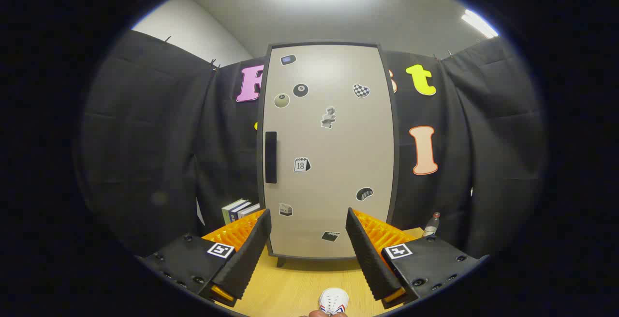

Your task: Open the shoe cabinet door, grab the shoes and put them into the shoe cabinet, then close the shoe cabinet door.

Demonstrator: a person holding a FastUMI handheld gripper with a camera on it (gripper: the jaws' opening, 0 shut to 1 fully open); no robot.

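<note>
Fingers (pixel 307 239) spread, empty; shoe (pixel 333 300) half cut off; cabinet door (pixel 329 152) closed.

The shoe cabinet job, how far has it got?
Nothing looks done yet. The shoe cabinet door is shut, its dark handle untouched. The hand-held gripper is open, holding nothing, and faces the door across the table. A white shoe lies between its fingers. Opening the door, stowing the shoes and closing up are left.

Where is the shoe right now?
In the gripper view, the shoe lies on the wooden table between the open fingers, nearer the right one, short of the closed cabinet.
</note>
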